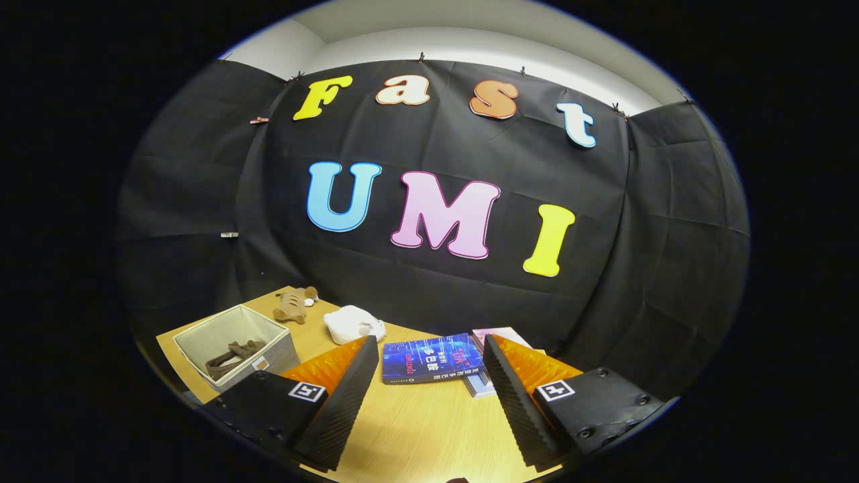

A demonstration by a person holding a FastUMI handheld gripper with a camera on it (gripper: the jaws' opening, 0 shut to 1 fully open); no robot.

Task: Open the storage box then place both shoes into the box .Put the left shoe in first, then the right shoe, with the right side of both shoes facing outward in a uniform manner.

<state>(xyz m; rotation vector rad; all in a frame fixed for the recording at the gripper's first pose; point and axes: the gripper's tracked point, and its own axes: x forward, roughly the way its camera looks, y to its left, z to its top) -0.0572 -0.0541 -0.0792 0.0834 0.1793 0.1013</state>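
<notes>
The claw [429, 382] stands wide open at the bottom of the frame, holding nothing, with bare worktop [416, 429] between its fingers. Just beyond the fingertips lies a blue book [429, 359] atop other books [493, 335]. Left of the left finger sits the open box [235, 345] with a brown shoe [231, 355] inside. Farther back, left of centre, lie a white cloth [352, 323] and a plush toy [294, 305].

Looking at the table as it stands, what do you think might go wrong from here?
1. The gripper is open over bare table, aimed at the books, not the box off to the left.
2. The box already holds a dark item, which may crowd the shoes.
3. The white cloth and plush toy lie close behind the box.
</notes>
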